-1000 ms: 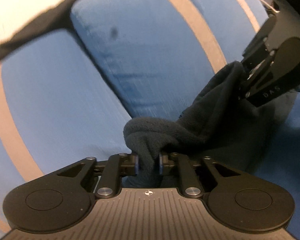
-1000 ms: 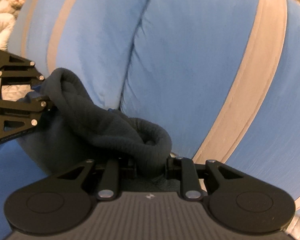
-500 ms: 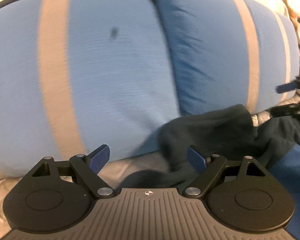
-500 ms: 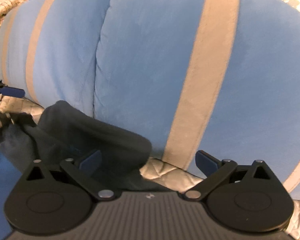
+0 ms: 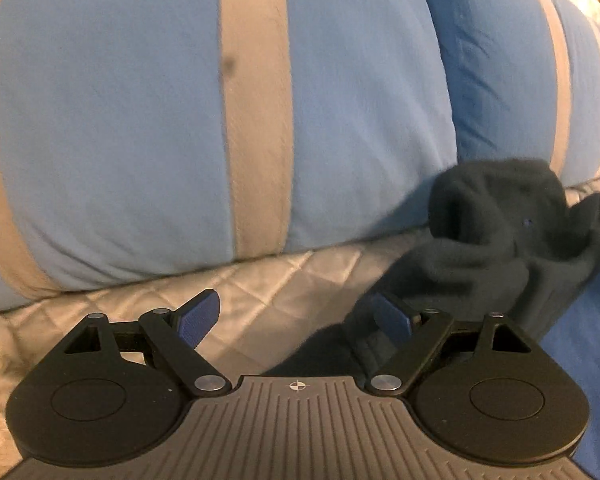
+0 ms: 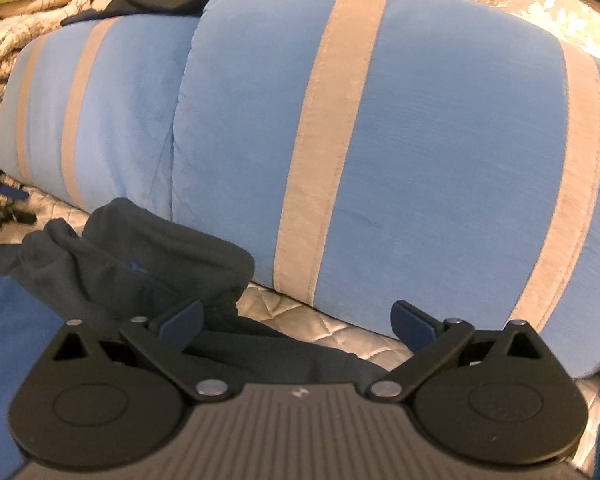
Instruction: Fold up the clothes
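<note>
Now both grippers are spread wide, holding nothing: the dark garment [image 5: 496, 240] lies bunched right of the left gripper [image 5: 296, 320] and left of the right gripper [image 6: 298, 322], against the pillows [image 6: 420, 160].

The dark garment [image 5: 496, 248] runs off the frame at three o'clock; left gripper [image 6: 4, 204] cropped at nine

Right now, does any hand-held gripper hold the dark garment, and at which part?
Nothing is held. The left hand-held gripper and the right hand-held gripper are both open, and the dark garment lies loose on the quilt.
</note>
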`<state>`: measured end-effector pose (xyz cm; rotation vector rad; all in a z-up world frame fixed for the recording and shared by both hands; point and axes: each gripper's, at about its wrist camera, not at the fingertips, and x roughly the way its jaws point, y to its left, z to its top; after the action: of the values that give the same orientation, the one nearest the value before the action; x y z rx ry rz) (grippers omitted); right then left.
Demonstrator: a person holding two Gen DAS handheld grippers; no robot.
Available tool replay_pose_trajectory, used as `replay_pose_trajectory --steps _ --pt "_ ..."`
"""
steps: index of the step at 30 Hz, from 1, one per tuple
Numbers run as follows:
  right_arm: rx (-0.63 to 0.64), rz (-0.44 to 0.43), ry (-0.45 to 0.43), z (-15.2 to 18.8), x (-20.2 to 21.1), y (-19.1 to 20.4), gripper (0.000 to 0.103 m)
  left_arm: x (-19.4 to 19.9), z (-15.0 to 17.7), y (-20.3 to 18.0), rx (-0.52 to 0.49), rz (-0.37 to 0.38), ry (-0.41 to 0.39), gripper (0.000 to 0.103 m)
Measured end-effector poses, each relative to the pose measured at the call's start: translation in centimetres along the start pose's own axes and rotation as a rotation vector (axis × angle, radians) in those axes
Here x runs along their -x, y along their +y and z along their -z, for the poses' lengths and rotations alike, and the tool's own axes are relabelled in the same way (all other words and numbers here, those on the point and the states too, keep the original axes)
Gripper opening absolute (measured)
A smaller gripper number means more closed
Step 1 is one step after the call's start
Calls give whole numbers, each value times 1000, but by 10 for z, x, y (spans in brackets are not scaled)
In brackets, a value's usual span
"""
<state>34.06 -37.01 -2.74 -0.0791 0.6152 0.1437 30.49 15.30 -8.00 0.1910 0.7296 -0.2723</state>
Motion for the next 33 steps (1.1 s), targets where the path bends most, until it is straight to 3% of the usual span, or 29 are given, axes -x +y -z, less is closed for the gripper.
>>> replay_pose_trajectory --steps 4,8,12,14,16,18,22,28,33 --pt "17 -2 -11 4 6 -3 103 -18 16 -21 -106 16 0 83" --pt "64 1 4 11 5 -4 103 -38 22 -28 -116 89 34 73" --pt "82 8 24 19 3 -10 103 -51 19 -21 -44 160 79 56" --pt "86 14 34 23 1 -14 103 -49 17 -25 -60 183 99 34" --pt "93 25 43 26 -2 -18 103 -46 13 -34 -106 154 120 22" --pt "90 40 51 28 -7 -23 103 -43 10 -40 -154 85 130 16" --pt "57 88 66 26 -19 -34 103 -40 10 -44 -219 -109 127 15" --pt "58 153 99 18 -55 -43 103 -43 19 -58 -239 -174 128 15" --pt "197 122 172 35 -78 -30 103 -47 18 -56 -209 -166 126 16"
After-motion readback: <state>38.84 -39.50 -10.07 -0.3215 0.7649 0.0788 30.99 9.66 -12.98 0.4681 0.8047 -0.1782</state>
